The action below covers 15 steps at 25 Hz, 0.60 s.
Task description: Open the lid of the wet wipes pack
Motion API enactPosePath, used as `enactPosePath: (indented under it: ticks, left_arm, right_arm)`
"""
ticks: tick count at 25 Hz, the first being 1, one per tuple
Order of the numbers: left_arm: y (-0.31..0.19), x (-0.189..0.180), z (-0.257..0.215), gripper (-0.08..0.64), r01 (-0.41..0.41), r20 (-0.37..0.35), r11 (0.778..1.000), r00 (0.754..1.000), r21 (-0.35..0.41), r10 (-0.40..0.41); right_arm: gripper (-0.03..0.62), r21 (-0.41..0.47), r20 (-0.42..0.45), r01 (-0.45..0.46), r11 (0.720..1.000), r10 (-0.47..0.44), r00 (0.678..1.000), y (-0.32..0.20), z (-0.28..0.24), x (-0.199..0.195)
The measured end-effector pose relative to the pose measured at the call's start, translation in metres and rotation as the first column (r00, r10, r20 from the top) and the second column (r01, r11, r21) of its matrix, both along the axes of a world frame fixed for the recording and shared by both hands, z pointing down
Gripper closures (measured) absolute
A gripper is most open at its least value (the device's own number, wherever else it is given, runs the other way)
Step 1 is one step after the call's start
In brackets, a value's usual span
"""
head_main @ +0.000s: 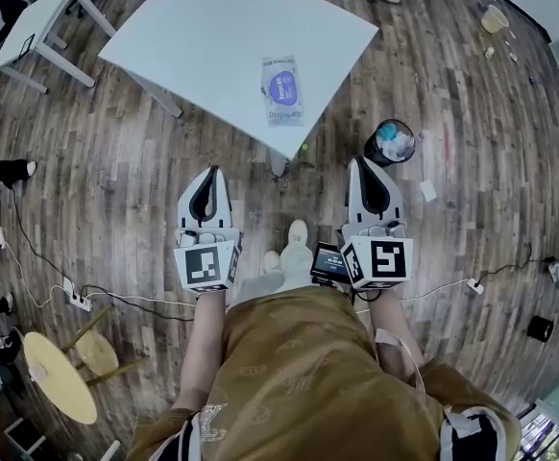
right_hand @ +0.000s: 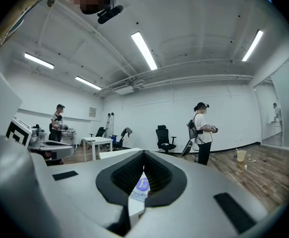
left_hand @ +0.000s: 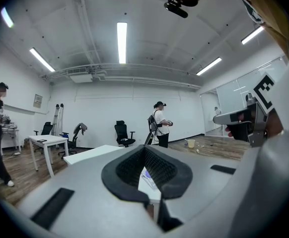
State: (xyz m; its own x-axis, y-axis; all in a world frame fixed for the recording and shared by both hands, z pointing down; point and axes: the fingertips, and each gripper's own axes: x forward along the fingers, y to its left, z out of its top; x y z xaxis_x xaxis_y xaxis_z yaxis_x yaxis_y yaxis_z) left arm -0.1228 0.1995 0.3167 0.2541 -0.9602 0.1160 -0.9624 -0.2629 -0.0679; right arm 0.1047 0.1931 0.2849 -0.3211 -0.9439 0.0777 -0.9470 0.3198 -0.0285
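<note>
The wet wipes pack [head_main: 281,89] lies flat on the white table [head_main: 203,36], near its front edge, lid side up with a blue round label. Both grippers are held low, well short of the table and apart from the pack. My left gripper [head_main: 213,172] is shut and holds nothing. My right gripper [head_main: 361,161] is shut and empty too. In the left gripper view the pack [left_hand: 147,175] shows through the gap behind the closed tips [left_hand: 144,148]. In the right gripper view the pack [right_hand: 142,186] shows the same way below the tips [right_hand: 144,153].
A black bin [head_main: 391,142] with rubbish stands on the wood floor right of the table. A second white table [head_main: 39,22] is at far left. Wooden stools [head_main: 63,373] and a power strip [head_main: 76,302] with cables lie behind left. A person [right_hand: 201,128] stands across the room.
</note>
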Motion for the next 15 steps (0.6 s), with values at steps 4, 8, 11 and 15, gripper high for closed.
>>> enactPosePath:
  ticks: [4,8,11,15]
  left_arm:
    - [-0.028,0.011,0.005,0.558,0.014,0.002,1.000,1.000,-0.009,-0.014]
    - [-0.048,0.024,0.003,0.558,0.022,0.009,1.000,1.000,-0.009,-0.022]
    - [-0.061,0.030,0.001,0.558,0.024,0.013,1.000,1.000,-0.002,-0.024]
    - [-0.076,0.031,0.000,0.558,0.034,0.017,0.999,0.999,-0.006,-0.034]
  right_arm:
    - [0.584,-0.006,-0.003,0.010,1.000,-0.010,1.000,-0.027,0.005,0.010]
    - [0.584,-0.030,0.009,0.015,0.999,-0.015,1.000,-0.041,0.011,0.022]
    - [0.584,-0.038,0.013,0.025,0.999,-0.025,1.000,-0.054,0.014,0.025]
    - [0.584,-0.038,0.019,0.035,0.999,-0.034,0.999,-0.070,0.014,0.026]
